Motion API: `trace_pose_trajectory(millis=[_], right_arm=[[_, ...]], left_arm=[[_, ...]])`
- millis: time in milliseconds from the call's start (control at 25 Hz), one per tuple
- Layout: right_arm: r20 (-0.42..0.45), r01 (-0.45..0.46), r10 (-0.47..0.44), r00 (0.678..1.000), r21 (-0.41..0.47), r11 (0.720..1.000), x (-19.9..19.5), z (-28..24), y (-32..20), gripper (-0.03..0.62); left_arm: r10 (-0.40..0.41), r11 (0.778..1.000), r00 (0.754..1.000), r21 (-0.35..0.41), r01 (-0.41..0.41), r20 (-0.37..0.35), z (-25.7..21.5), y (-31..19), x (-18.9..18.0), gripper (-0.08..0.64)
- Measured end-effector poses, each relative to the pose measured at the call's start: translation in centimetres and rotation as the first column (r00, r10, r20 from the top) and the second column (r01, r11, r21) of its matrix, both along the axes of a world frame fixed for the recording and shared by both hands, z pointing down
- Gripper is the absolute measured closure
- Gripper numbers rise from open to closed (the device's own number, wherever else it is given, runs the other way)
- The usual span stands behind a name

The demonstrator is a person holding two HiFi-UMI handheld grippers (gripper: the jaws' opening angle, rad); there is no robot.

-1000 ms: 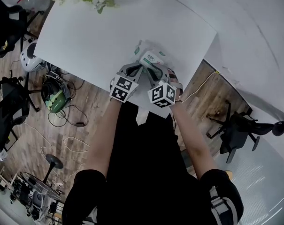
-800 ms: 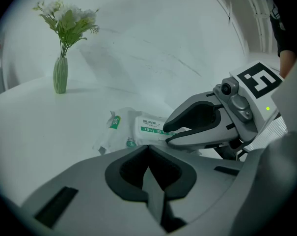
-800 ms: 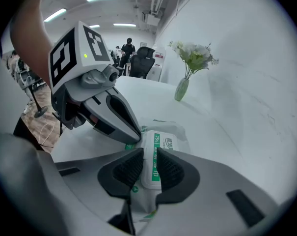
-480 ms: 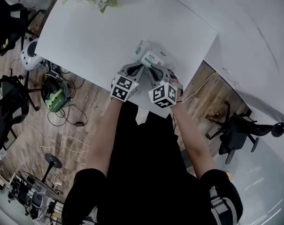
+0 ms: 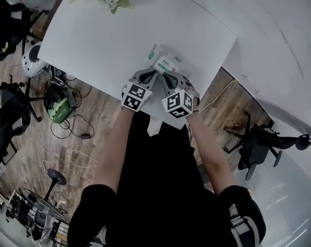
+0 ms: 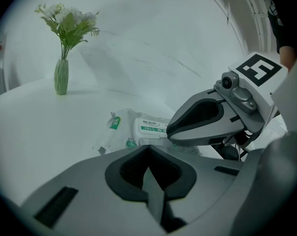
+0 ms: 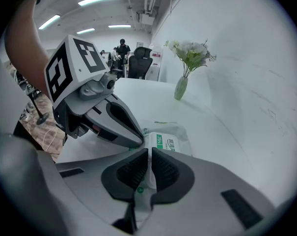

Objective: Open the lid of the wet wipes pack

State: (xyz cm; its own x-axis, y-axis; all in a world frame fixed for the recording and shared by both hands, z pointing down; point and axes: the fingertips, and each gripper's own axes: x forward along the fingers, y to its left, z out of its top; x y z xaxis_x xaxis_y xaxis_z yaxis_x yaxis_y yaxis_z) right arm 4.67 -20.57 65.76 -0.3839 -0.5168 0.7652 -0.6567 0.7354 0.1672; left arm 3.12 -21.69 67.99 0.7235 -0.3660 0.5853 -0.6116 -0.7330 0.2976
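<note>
Here, nearest the camera, the person's 2 bare forearms reach out side by side to the near edge of a white table. The left gripper has its jaws pressed together along a thin seam, with nothing visible between them. Its tip sits at the near left edge of the wipes pack, and I cannot tell whether it nips the wrapper there.

Just to its right, the right gripper has just been closing its jaws. They now stand only a narrow slit apart, with a white piece of the pack pinched between the ribbed pads. More of the same white film, marked with a small green dot, shows below the pads. The 2 grippers sit close together, their tips nearly meeting over the near end of the pack.

The pack lies flat on the table, close to its near edge and toward the right. It is a soft white wrapper with green print. Its lid, a white panel with a green stripe, sits on top and looks down flat.

Far off to the left stands a slim green vase holding white flowers, well apart from the pack. A white wall rises behind the table's far side.
</note>
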Motion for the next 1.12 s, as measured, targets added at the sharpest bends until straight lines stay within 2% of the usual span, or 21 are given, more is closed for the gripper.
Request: trace_pose_trajectory(millis=[760, 1120], right_arm=[[0.034, -0.017, 0.017, 0.999, -0.013, 1.000, -0.1, -1.2, -0.2, 0.566], [0.034, -0.027, 0.027, 0.999, 0.016, 1.000, 0.5, -2.7, -0.5, 0.566]], left_arm=[[0.006, 1.000, 1.000, -0.003, -0.006, 0.004, 0.1, 0.1, -0.3, 0.537], [0.007, 1.000, 1.000, -0.005, -0.007, 0.004, -0.1, 0.3, -0.4, 0.537]])
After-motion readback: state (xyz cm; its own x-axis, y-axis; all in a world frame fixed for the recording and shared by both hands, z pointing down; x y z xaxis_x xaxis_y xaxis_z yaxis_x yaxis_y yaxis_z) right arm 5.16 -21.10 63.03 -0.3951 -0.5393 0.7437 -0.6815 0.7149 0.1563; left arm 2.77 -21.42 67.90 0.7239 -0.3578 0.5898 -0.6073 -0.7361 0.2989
